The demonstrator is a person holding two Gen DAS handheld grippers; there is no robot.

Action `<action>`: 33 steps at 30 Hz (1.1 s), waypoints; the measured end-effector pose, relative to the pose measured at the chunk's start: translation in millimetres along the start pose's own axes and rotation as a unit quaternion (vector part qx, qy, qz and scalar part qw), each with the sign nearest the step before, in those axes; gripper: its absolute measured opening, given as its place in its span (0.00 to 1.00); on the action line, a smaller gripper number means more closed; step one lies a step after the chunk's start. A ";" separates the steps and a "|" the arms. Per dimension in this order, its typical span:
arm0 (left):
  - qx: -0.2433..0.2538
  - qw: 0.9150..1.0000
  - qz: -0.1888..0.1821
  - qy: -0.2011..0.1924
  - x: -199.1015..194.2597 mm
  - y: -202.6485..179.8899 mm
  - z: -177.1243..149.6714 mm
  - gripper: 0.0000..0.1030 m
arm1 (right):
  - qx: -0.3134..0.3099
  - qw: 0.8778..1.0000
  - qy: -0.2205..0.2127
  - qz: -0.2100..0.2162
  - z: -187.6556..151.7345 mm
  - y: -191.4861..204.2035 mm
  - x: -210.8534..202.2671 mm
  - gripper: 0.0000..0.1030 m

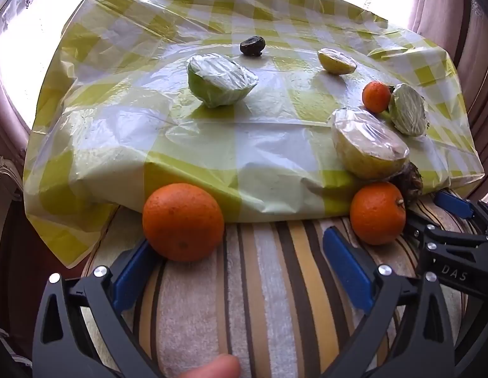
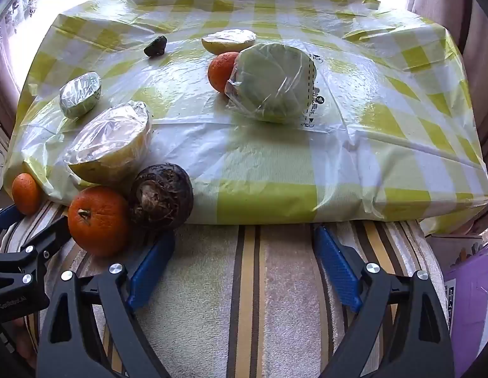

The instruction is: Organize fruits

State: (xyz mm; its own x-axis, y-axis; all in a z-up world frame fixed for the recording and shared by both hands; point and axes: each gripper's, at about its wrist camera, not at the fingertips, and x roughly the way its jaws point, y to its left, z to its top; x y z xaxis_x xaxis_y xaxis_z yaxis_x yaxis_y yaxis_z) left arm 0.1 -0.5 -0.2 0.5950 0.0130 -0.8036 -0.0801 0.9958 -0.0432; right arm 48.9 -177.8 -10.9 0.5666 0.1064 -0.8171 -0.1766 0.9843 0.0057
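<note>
- Left gripper [image 1: 241,271] and right gripper [image 2: 241,271] gape wide, empty, over the striped cushion [image 2: 275,283].
- Oranges [image 1: 183,222] sit at the checked cloth's [image 1: 149,126] near edge (halved fruit wrapped in film).

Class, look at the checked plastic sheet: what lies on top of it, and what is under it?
On the sheet lie wrapped fruit halves, a small orange and a dark lump. What it covers is hidden; only the striped cloth shows at its near edge.
</note>
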 end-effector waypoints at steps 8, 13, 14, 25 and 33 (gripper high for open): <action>0.002 1.000 0.002 -0.002 -0.3 -0.2 0.0 0.99 | -0.001 1.000 0.000 -0.001 0.5 -0.1 0.2 0.85; 0.002 1.000 0.002 -0.002 -0.2 -0.2 0.2 0.99 | -0.002 1.000 0.000 -0.003 0.6 1.2 -0.3 0.85; 0.002 1.000 0.003 -0.002 -0.3 -0.6 -0.1 0.99 | -0.002 1.000 0.000 -0.003 0.8 0.8 0.0 0.85; -0.005 1.000 -0.001 0.004 1.4 8.9 2.0 0.99 | -0.001 1.000 0.000 -0.002 1.1 0.8 0.0 0.85; -0.011 1.000 -0.006 0.006 5.3 8.1 3.6 0.99 | -0.001 1.000 -0.001 -0.002 2.4 1.7 2.3 0.85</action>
State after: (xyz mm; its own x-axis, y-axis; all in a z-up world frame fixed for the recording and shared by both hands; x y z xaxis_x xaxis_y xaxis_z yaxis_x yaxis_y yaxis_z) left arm 5.5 7.9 -2.7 0.5870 0.0001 -0.8096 -0.0912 0.9936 -0.0660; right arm 51.8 -175.5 -11.4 0.5686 0.1031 -0.8161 -0.1759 0.9844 0.0018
